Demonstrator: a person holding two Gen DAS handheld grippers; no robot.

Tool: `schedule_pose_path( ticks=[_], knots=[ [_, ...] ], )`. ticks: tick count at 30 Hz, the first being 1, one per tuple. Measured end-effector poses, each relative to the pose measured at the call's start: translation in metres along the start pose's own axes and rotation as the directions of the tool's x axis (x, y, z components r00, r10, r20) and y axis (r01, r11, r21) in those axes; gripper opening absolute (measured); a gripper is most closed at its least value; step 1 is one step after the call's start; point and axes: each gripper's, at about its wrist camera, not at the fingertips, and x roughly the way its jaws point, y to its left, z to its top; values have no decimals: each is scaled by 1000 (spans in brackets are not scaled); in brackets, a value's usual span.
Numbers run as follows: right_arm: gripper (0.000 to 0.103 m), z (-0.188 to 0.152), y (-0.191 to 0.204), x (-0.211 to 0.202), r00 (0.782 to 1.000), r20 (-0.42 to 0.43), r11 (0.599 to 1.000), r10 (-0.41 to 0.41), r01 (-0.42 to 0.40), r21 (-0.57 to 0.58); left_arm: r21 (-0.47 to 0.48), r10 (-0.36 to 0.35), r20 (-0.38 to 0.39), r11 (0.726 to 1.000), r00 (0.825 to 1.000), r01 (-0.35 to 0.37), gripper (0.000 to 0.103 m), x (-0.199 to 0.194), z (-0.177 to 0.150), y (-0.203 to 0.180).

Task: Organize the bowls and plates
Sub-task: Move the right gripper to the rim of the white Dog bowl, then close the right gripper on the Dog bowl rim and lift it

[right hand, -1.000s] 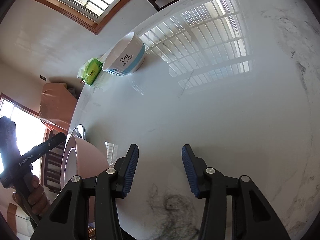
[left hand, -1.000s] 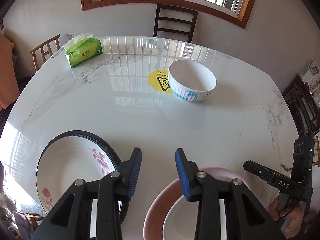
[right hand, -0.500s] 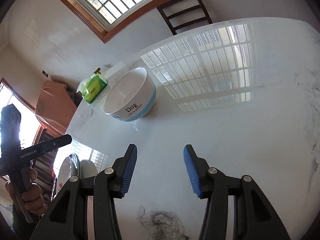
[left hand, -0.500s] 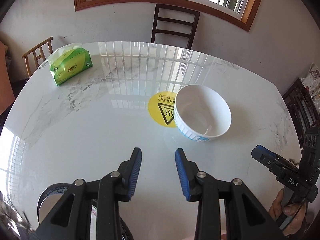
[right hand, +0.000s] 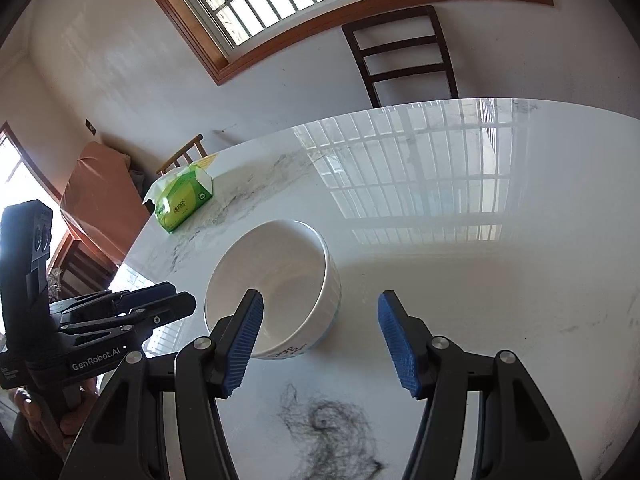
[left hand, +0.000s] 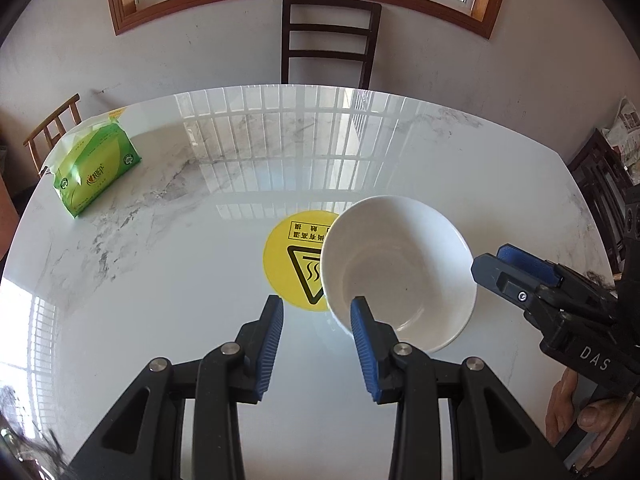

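Observation:
A white bowl (left hand: 396, 272) with a blue band and lettering on its outer wall (right hand: 296, 344) stands upright on the marble table (left hand: 160, 280), half over a yellow warning sticker (left hand: 296, 256). My left gripper (left hand: 317, 304) hovers at the bowl's near left rim, open, with its right finger over that rim. My right gripper (right hand: 320, 300) comes in from the other side. Its jaws are opening, and the bowl's near wall shows between them with no pad pressing on it. Each gripper also shows in the other's view: the right gripper (left hand: 496, 266), the left gripper (right hand: 176, 304). No plates are in view.
A green tissue pack (left hand: 96, 168) lies at the table's far left corner. A dark wooden chair (left hand: 328, 40) stands behind the far edge under the window. A dark hair-like clump (right hand: 328, 428) lies on the table near my right gripper. A person's hand (left hand: 580, 408) grips the right tool.
Both grippers have moved forward across the table to the bowl. The plates have slipped out of the left wrist view. The right jaws have spread wider.

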Motion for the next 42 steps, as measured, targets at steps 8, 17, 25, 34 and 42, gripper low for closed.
schedule_pose_path(
  ticks=[8,17,25,34,42],
  knots=[
    [58,9,2,22,999,-32,999,-43,43,-8,-5,23,-28,1000,999,-23,36,20,9,0],
    [52,11,3,43,992,-100,997,-77,74,-33,-40,-20,-156,999,988,14,34,62,13,1],
    [19,2,1,60,979,-193,997,-59,50,-54,-51,16,-127,998,992,-23,10,43,7,-14],
    [16,-8,6,0,982,-168,997,83,-82,17,4,96,3,995,995,-96,11,-50,-33,-38],
    [16,-46,32,-64,980,-147,991,133,-134,2,1,79,30,997,996,-79,11,-112,-85,-53]
  ],
)
